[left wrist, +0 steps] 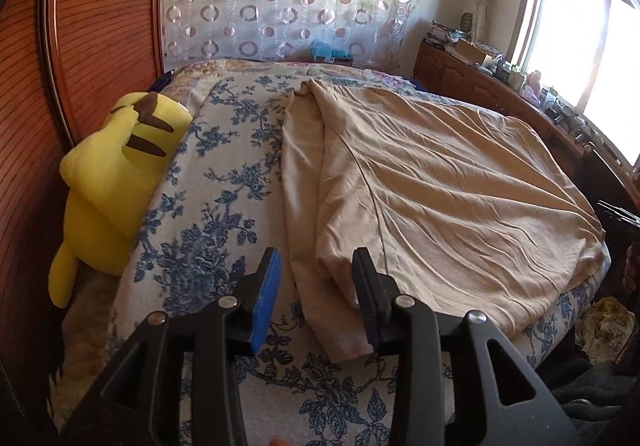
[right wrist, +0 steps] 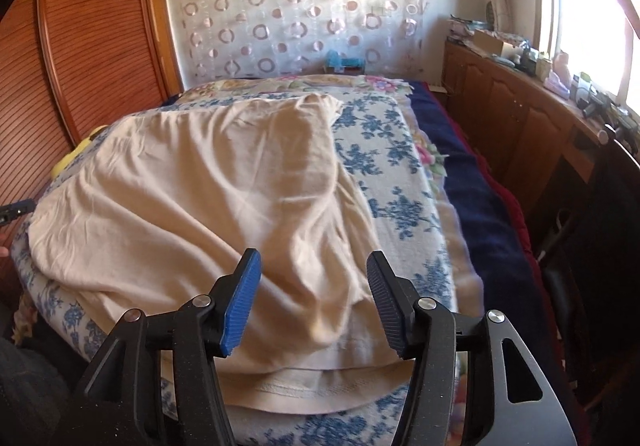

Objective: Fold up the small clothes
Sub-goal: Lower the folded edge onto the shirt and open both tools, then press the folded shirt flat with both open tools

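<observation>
A beige garment (left wrist: pixel 420 185) lies spread and wrinkled on a blue-flowered blanket (left wrist: pixel 224 181) over the bed. Its left part is folded into a long strip that runs toward me. My left gripper (left wrist: pixel 316 258) stands open over the near end of that strip, and its pads (left wrist: pixel 266 298) do not press the cloth. In the right wrist view the same garment (right wrist: pixel 200 185) has its hemmed edge nearest me. My right gripper (right wrist: pixel 313 258) hangs open just above that hem with cloth below the gap, and neither pad grips it.
A yellow plush toy (left wrist: pixel 116 173) lies at the bed's left edge beside a ribbed wooden panel (left wrist: pixel 80 25). A dark blue blanket (right wrist: pixel 480 213) hangs off the right side. A wooden cabinet (right wrist: pixel 520 117) with clutter stands under the window.
</observation>
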The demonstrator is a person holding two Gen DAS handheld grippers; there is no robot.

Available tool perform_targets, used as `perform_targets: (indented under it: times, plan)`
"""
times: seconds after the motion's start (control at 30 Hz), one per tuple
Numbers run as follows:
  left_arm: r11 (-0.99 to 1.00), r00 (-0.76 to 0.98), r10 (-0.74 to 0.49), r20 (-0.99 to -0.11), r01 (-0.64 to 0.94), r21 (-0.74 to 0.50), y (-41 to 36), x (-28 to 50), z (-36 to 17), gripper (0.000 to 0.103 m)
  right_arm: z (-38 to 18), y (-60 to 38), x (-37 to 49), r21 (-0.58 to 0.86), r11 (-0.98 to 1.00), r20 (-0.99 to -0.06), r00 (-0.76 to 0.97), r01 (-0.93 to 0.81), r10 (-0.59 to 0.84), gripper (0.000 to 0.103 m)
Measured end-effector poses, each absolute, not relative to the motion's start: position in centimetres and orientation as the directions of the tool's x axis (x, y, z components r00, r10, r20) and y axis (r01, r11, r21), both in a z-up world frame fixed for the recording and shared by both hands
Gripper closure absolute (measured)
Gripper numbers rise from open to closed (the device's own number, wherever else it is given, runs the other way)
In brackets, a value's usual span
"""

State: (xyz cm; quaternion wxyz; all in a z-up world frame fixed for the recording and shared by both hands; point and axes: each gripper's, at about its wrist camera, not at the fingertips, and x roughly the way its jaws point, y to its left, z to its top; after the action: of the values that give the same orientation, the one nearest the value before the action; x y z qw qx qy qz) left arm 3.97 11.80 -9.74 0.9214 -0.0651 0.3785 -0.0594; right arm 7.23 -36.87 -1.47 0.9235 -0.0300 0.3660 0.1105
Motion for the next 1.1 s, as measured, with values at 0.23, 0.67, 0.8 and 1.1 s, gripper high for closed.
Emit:
perform_targets:
  times: [0.23,0.67,0.8,1.1]
  plan:
    - [0.985,0.678,-0.154,-0.719,0.051,-0.163,11.5,4.7,-11.0,0.066,-2.9,-34.1,8.2,0.027,0.963,-0.700,0.683,-0.268,0.210,0.031]
    - [0.994,0.690,-0.101,-0.717,0.039,-0.102,10.4,4.7,-11.4,0.063,-5.1,-30.8,8.9,-0.067,0.959,-0.730,0.668,-0.277,0.142,0.026]
    - [0.994,0.699,-0.100,-0.708,0.035,-0.106,10.5,4.7,-11.5,0.063,-5.4,-30.2,8.6,-0.096,0.959,-0.727,0.677,-0.266,0.115,0.017]
    - [0.994,0.711,-0.095,-0.696,0.026,-0.109,10.5,4.4,-11.6,0.062,-5.5,-30.2,8.8,-0.063,0.979,-0.746,0.660,-0.194,0.082,0.010]
